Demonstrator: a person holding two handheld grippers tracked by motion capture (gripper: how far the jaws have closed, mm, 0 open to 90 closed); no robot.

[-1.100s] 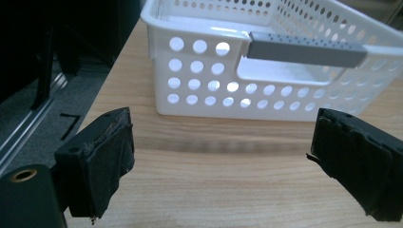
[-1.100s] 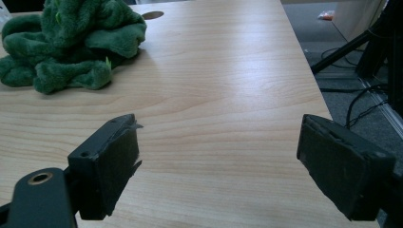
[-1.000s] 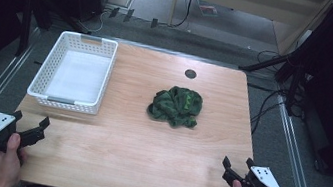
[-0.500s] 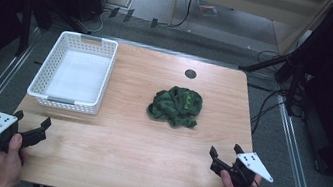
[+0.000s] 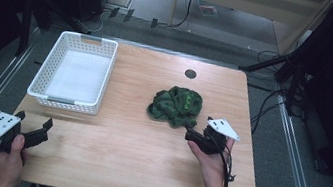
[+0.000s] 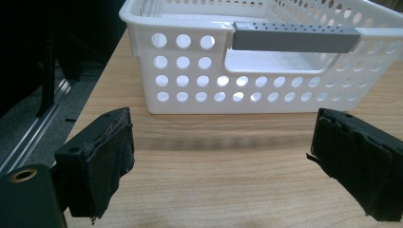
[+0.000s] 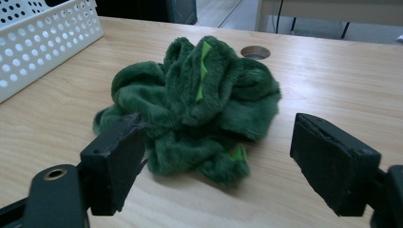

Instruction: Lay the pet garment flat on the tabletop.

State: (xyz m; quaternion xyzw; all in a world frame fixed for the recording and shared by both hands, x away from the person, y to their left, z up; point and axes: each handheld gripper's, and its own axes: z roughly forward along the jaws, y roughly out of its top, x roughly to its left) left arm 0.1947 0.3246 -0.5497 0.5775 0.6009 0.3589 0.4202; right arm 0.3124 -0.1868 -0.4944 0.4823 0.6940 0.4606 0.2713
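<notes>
Right gripper [image 5: 195,131] sits at the near edge of the crumpled dark-green plush cloth with bright-green trim [image 5: 176,105], jaws spread wide and holding nothing; in the right gripper view the cloth [image 7: 190,104] lies between and just beyond the two black pads [image 7: 116,161], the left pad at or nearly at the nearest fold, the right pad well clear of it. Cloth is on the light wooden tabletop [image 5: 129,158], right of centre, near the round cable hole [image 5: 190,73] and well apart from the white perforated plastic basket with a grey handle strip [image 5: 74,73]. Left gripper [image 5: 32,128] is parked at the near-left corner, jaws also wide open and empty, aimed at the basket's near wall [image 6: 247,71]. Likely risks, my read: the pile is loose and lumpy, so closing here probably pinches just one outer fold, and the rest would hang and drag on the lift, or slip out of the pads. Pushing further in with jaws open could shove the pile toward the hole instead of straddling it. Too low an approach and the pad tips scrape the wood and close under the pile rather than on it. If the basket is the destination, a trailing tail could snag on the rim or drape over it. Left gripper sits close to the basket wall; a careless move would shift it.
</notes>
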